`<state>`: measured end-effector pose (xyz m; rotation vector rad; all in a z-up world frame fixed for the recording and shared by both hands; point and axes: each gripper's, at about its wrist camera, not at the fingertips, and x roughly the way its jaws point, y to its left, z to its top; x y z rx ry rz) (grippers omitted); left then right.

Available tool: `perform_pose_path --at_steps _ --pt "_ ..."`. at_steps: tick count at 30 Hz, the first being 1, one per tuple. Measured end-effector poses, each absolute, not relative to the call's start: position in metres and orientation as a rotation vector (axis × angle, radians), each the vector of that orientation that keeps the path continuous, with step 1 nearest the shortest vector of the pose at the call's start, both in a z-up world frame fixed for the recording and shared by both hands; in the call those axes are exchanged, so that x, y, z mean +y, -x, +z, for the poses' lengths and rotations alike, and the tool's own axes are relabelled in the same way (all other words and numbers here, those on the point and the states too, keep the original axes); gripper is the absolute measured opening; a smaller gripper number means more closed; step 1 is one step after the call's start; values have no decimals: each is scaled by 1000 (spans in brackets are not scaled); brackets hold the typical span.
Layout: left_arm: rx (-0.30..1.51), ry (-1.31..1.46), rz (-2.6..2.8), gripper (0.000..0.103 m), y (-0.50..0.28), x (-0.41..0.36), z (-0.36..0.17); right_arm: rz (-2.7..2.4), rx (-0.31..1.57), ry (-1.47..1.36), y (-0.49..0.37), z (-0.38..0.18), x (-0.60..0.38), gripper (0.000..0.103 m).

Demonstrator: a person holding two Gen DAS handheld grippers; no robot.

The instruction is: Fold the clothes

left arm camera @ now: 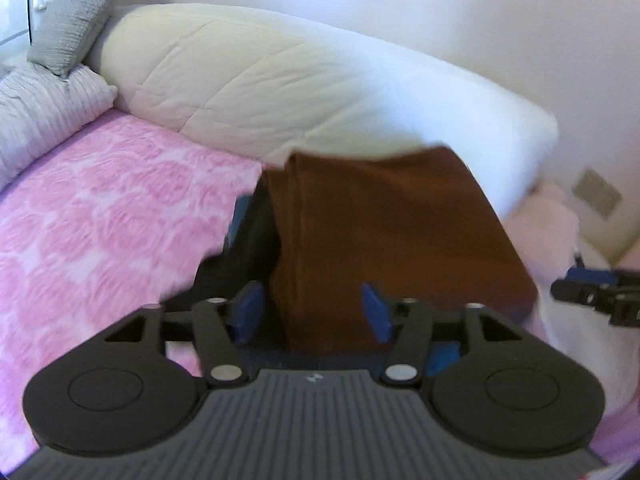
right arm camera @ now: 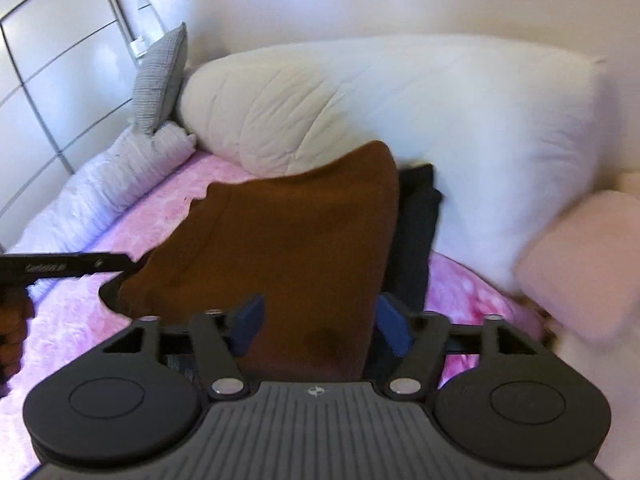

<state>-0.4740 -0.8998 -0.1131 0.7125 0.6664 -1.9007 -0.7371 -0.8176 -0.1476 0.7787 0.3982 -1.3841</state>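
Observation:
A folded brown garment [left arm camera: 392, 232] [right arm camera: 280, 248] lies on top of a dark navy garment [left arm camera: 248, 240] [right arm camera: 416, 240] on the pink bedspread [left arm camera: 100, 220] [right arm camera: 72, 320], close to the big white pillow. My left gripper [left arm camera: 312, 312] hovers at the brown garment's near edge with its blue pads apart and not pressing the cloth. My right gripper [right arm camera: 320, 326] stands open over the same garment's near end, the cloth passing under the gap. Each gripper shows at the edge of the other's view: the right gripper [left arm camera: 592, 292] and the left gripper [right arm camera: 64, 266].
A large white pillow [left arm camera: 320, 92] [right arm camera: 440, 120] lines the wall behind the clothes. A grey cushion [left arm camera: 76, 12] [right arm camera: 160, 80] and a ribbed pale pillow [left arm camera: 44, 108] [right arm camera: 108, 184] sit at the left. A pale pink cushion [right arm camera: 584, 264] lies at the right.

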Motion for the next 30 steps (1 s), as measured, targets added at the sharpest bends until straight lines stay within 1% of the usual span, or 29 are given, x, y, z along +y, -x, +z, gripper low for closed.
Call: perform_pose_path --at_steps 1,3,4,5,6,8,9,15,24,30 --pt "654 -721 -1907 61 470 -881 -111 -1405 396 -772 725 -144 -800 79" --pt "637 -736 -1935 74 463 -850 -106 -1440 391 -761 705 -135 -765 86" --pt "618 -740 -1942 77 461 -838 -104 -1457 388 -757 696 -131 -749 88" --pt "599 -743 -1948 83 460 -825 -101 -1474 390 -755 688 -127 -734 88" --pt "583 -748 -1950 92 458 -813 -99 -1491 396 -755 681 -123 -722 88" --pt "580 -766 -1926 100 459 -797 -93 -1519 403 -771 672 -115 -702 88" --pt "581 -768 -1926 102 459 -791 -91 -1534 408 -783 668 -110 -695 88" --pt "562 -772 -1903 102 460 -758 -77 -1610 476 -788 654 -94 -662 88" --pt "562 -729 -1863 102 451 -716 -53 -1663 502 -769 638 -75 -631 88" --pt "551 -718 -1873 102 443 -693 -42 -1671 481 -742 626 -61 -616 88"
